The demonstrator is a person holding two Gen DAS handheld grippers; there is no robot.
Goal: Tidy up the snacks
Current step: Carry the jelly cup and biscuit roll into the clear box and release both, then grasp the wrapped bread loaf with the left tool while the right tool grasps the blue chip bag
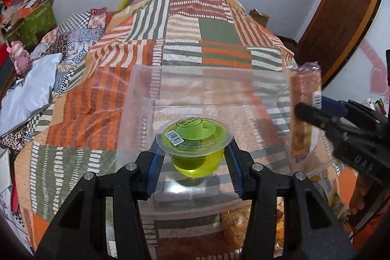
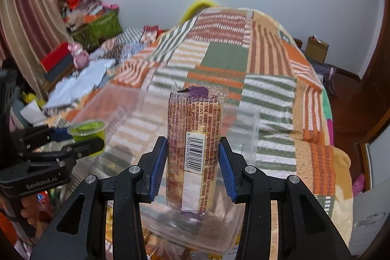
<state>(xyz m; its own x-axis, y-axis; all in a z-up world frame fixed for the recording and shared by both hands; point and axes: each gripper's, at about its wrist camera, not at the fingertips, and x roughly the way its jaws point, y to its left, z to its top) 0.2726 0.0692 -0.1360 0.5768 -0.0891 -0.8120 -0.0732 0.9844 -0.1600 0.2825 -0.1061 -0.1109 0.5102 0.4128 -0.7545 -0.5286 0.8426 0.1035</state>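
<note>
Left wrist view: left gripper (image 1: pixel 193 150) narrowly parted, pads clamping a jelly cup (image 1: pixel 195 145) — clear plastic, green jelly, barcoded lid — held above a clear bin (image 1: pixel 207 89) on the patchwork bedspread (image 1: pixel 97 89). Right wrist view: right gripper (image 2: pixel 193 162) nearly closed on a wrapped cake bar (image 2: pixel 192 145), upright, barcode facing the camera, purple wrapper ends, also over the bin. Snack bags (image 1: pixel 236 226) lie just beside the bin's near wall. Clutter lines the bed's left edge; bedspread beyond the bin lies open.
</note>
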